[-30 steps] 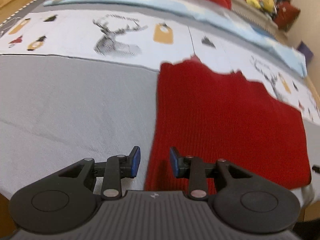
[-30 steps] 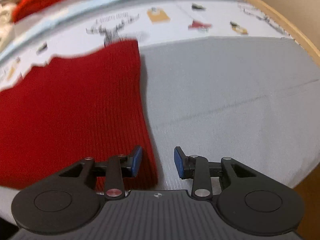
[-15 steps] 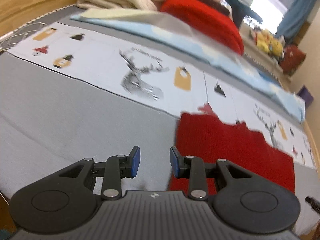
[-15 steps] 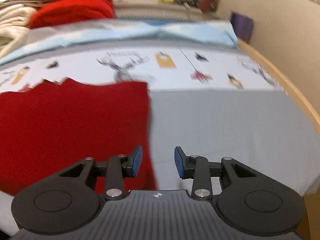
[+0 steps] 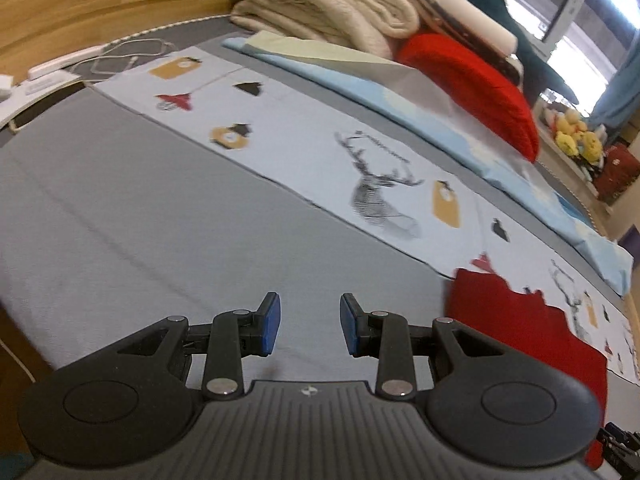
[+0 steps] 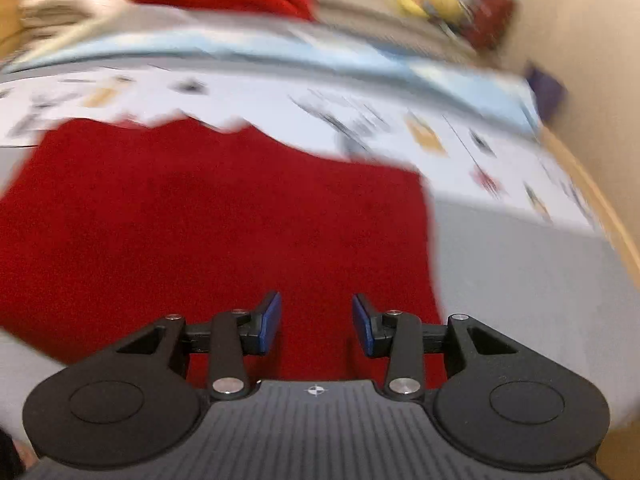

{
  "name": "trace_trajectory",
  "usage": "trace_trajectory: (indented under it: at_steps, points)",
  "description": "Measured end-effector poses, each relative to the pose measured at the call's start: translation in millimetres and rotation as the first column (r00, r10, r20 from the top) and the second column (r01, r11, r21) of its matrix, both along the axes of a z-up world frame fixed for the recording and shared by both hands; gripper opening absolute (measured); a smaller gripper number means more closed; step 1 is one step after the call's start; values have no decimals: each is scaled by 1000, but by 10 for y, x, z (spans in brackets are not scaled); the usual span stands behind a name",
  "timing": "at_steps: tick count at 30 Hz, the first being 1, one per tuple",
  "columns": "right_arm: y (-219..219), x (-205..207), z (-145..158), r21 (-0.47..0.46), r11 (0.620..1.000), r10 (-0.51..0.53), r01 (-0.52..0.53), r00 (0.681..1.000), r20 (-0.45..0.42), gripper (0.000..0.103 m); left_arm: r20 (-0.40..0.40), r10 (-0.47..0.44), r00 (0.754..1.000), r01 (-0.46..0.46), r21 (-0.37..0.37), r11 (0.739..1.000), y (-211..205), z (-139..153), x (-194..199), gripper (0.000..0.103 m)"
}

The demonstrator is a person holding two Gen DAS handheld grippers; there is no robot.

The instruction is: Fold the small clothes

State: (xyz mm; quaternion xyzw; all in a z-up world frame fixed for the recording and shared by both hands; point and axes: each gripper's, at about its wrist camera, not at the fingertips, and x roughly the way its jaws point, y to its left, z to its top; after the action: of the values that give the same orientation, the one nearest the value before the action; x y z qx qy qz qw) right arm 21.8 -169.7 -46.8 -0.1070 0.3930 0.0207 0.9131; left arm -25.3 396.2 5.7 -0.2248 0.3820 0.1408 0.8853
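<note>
Two grippers hang over a bed, neither holding anything. Seen from the left wrist, the left gripper (image 5: 308, 326) sits at the bottom centre of the frame with its jaws partly apart and only bare grey sheet (image 5: 140, 220) between them; it seems parked off to the side of the garment, perhaps to come at a new edge. Further right in that view, the red knitted cloth (image 5: 528, 344) lies flat at the lower right, its ragged far edge resting on the printed deer-pattern strip (image 5: 360, 168).

Seen from the right wrist, the blurred picture has the red knitted cloth spread across the left and centre, and the right gripper (image 6: 316, 326) hovers above its near right part. Its jaws have just been opening a little and stand partly apart, with cloth below them but nothing pinched, likely readying for a grasp near the right edge.

Around the bed, a wooden headboard (image 5: 100, 4) curves along the upper left, folded cream blankets (image 5: 328, 4) and a red cushion (image 5: 472, 80) pile up at the top, and a window (image 5: 580, 12) with stuffed toys (image 5: 576, 142) fills the upper right.
</note>
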Motion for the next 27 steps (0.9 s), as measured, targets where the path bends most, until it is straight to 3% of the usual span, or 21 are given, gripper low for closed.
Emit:
trace_trajectory:
  at_steps: [3, 6, 9, 15, 18, 22, 25, 27]
  points:
    - [593, -168, 44, 35, 985, 167, -169, 985, 48, 41, 4, 50, 999, -50, -7, 999, 199, -21, -126, 37]
    - [1209, -315, 37, 64, 937, 339, -344, 938, 76, 41, 3, 81, 997, -81, -15, 997, 356, -41, -237, 37]
    - [1710, -413, -27, 84, 889, 443, -449, 893, 78, 41, -9, 99, 995, -99, -17, 995, 483, -83, -314, 37]
    - [2496, -487, -238, 87, 823, 563, -562, 827, 16, 47, -17, 127, 992, -128, -34, 991, 647, -116, -359, 39]
    - [2814, -520, -406, 9, 787, 617, -617, 787, -26, 52, -16, 121, 992, -122, -39, 992, 646, -111, -317, 39]
    - [3013, -591, -568, -106, 770, 626, -629, 777, -68, 52, 2, 109, 994, -109, -38, 993, 603, -74, -236, 40]
    - [3066, -653, -609, -151, 748, 647, -646, 761, -51, 48, 10, 101, 995, -101, -40, 994, 577, -60, -186, 40]
    - [3065, -709, -622, -186, 720, 673, -668, 739, -48, 35, 9, 94, 995, -94, -43, 995, 555, -63, -151, 40]
